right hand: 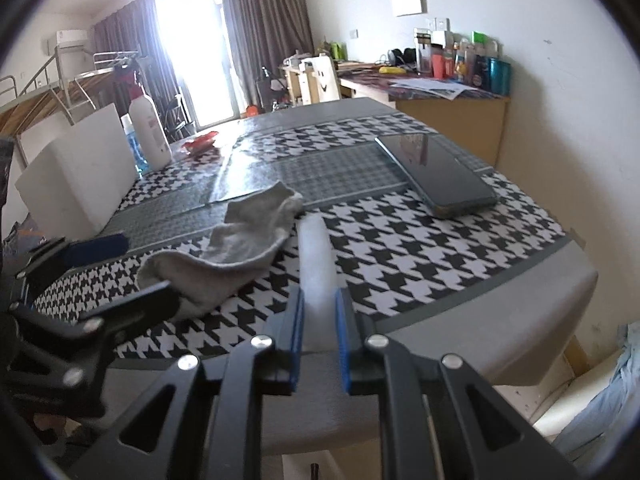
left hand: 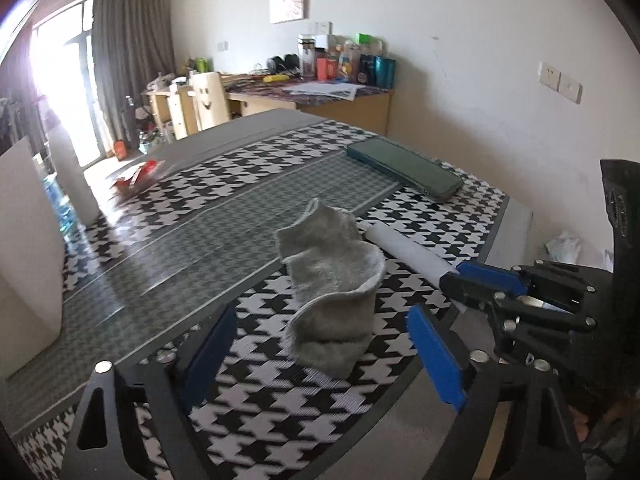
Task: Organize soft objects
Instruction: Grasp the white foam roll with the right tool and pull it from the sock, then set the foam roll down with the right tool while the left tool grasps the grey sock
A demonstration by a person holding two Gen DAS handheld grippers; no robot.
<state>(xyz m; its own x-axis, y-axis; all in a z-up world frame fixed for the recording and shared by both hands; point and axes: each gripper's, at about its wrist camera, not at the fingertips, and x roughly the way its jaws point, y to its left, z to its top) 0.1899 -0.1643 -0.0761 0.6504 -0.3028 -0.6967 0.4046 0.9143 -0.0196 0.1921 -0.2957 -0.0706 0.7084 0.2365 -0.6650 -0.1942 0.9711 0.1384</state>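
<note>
- Grey sock [left hand: 332,280]: crumpled, partly standing on its folds, on the houndstooth table mat [left hand: 280,408]; lies just ahead of the left gripper, touching neither blue pad as far as can be seen.
- White roll [right hand: 316,256]: a pale soft cylinder lying on the mat just beside the sock, its far end towards the phone; material cannot be told.
- Left gripper [left hand: 324,356]: jaws set wide apart, one pad on either side of the sock's near end, nothing clamped.
- Right gripper [right hand: 318,332]: jaws drawn close on the near end of the white roll, blue pads against both its sides; judged clamped on it.
- Phone [right hand: 436,172]: dark, flat, on the far right of the mat, apart from both soft items.
- White box [right hand: 76,176]: open-topped container at the left edge of the table, bottles behind it; a likely destination, though unconfirmed.
- Risk, sock: loose folds may let the pads pinch only one layer, so it slips or unfurls on lifting.
- Risk, roll: held by one end only, it may sag or pivot and sweep into the sock.
- Risk, crowding: the two grippers stand near each other; a careless move could knock them together.
</note>
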